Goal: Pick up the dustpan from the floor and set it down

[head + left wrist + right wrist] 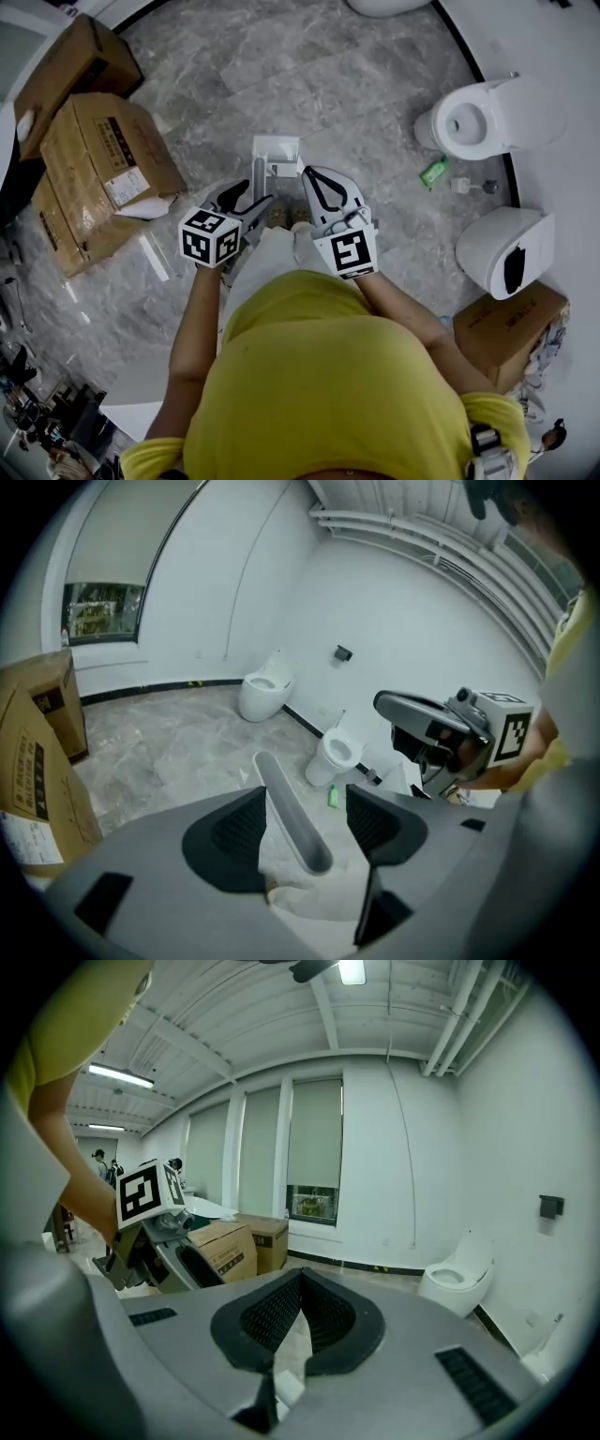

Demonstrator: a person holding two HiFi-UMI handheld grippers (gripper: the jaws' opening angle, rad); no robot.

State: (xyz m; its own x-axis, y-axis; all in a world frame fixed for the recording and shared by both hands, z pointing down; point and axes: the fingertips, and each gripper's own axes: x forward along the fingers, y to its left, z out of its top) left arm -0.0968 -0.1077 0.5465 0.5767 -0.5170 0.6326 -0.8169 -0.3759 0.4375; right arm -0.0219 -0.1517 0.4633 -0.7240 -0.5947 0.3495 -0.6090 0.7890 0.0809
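On the grey marble floor ahead of the person, the white dustpan stood near both grippers. The left gripper had its jaws wide apart, with the dustpan handle between them, unclamped. The right gripper had its jaw tips closed together. Cardboard boxes stood left; a toilet and a green bottle were to the right. The grippers hid the handle's base.
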